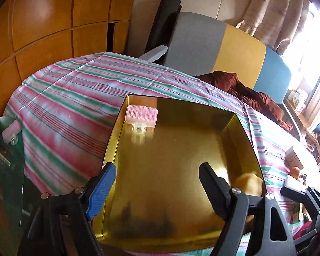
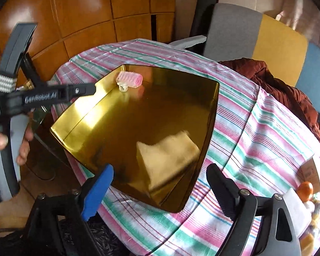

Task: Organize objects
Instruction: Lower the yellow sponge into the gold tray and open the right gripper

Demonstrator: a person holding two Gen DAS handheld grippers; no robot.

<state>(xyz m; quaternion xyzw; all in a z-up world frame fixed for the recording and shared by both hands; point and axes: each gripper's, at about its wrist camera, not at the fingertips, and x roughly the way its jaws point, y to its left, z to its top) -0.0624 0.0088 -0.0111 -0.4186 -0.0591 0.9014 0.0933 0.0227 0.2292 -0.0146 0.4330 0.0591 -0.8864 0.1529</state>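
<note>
A shiny gold tin tray [image 1: 181, 153] [image 2: 108, 111] lies on the striped tablecloth. In its far left corner rests a pink hair roller [image 1: 141, 115] [image 2: 130, 80] with a clear clip. A pale yellow folded cloth or sponge [image 2: 170, 153] [image 1: 248, 183], blurred, lies in the tray's near right corner. My left gripper [image 1: 157, 166] hovers open over the tray's near edge with nothing between its fingers. My right gripper [image 2: 160, 168] is open too, just above the yellow piece. In the right wrist view the left gripper [image 2: 89, 90], held by a hand, reaches over the tray's left rim.
A brown garment [image 2: 288, 93] is heaped at the table's far right, in front of grey, yellow and blue chair backs. A cardboard box [image 2: 309, 170] and an orange-topped item [image 2: 306, 188] sit at the right edge. Another pink roller [image 1: 10, 131] lies off the table's left side.
</note>
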